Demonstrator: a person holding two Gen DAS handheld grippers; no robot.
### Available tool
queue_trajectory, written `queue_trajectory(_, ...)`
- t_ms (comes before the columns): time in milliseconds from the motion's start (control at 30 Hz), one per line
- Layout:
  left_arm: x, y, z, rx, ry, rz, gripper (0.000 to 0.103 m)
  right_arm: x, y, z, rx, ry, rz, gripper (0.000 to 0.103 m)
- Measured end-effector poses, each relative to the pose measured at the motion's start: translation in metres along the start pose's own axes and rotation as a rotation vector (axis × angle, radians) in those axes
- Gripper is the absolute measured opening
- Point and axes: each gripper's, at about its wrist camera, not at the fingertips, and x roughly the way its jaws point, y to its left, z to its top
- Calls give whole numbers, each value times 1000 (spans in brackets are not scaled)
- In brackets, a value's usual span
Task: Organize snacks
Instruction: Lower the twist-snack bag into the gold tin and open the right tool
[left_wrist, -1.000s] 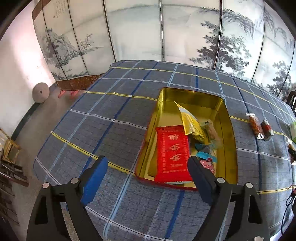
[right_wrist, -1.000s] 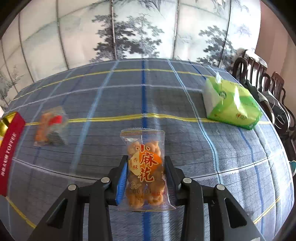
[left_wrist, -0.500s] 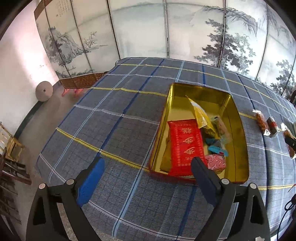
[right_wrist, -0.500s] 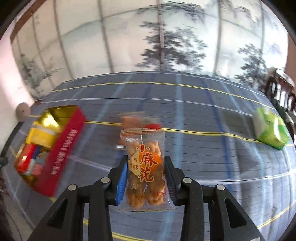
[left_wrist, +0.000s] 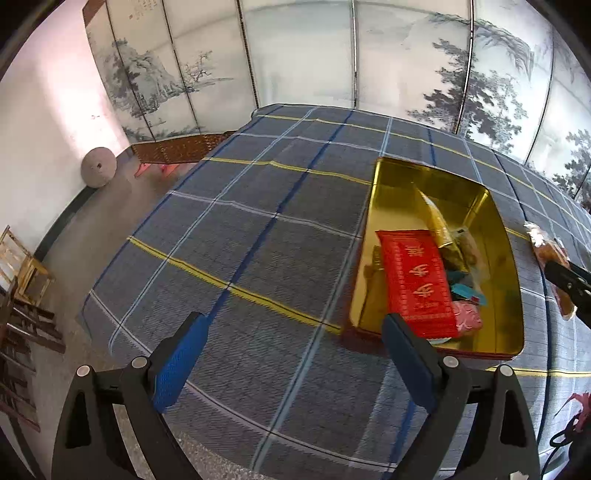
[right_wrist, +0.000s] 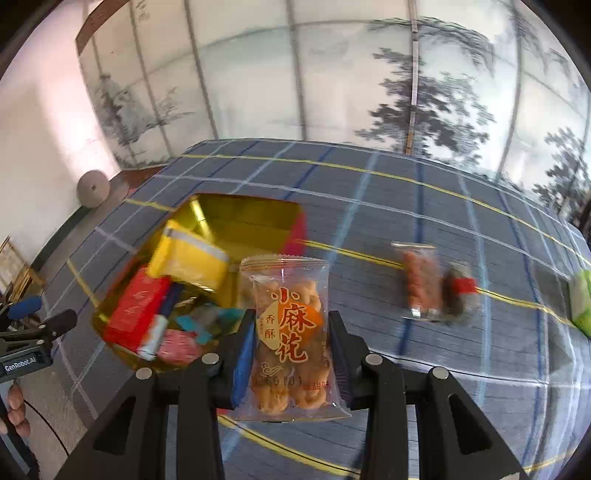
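A clear packet of fried dough twists (right_wrist: 290, 332) with an orange label stands upright between the pads of my right gripper (right_wrist: 291, 317), which is shut on it. It hangs over the near right edge of the gold tin (right_wrist: 251, 218). The tin holds a yellow packet (right_wrist: 188, 258), a red packet (right_wrist: 136, 310) and several small snacks. In the left wrist view the tin (left_wrist: 369, 258) lies to the right of my left gripper (left_wrist: 293, 321), which is open and empty over the plaid cloth. The right gripper (left_wrist: 569, 280) enters at that view's right edge.
Two small snack packets (right_wrist: 421, 284) (right_wrist: 460, 291) lie on the cloth right of the tin, and a green tissue pack (right_wrist: 581, 299) sits at the far right. The table's left edge (left_wrist: 110, 295) drops to the floor, with wooden chairs (left_wrist: 22, 266) beyond. A painted folding screen (left_wrist: 332, 66) stands behind.
My right gripper swung left with the dough-twist packet, from the open cloth to the tin's edge. My left gripper drifted left, away from the tin, and its jaws widened slightly.
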Motion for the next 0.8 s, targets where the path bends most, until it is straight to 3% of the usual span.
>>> queue_trajectory(367, 4, 32, -1, -49, 16, 35, 94, 26, 53, 13, -69, 28, 41, 37)
queue_trajectory(800, 12, 54, -2, -77, 40, 61, 94, 53, 76, 13, -95, 74, 45, 37)
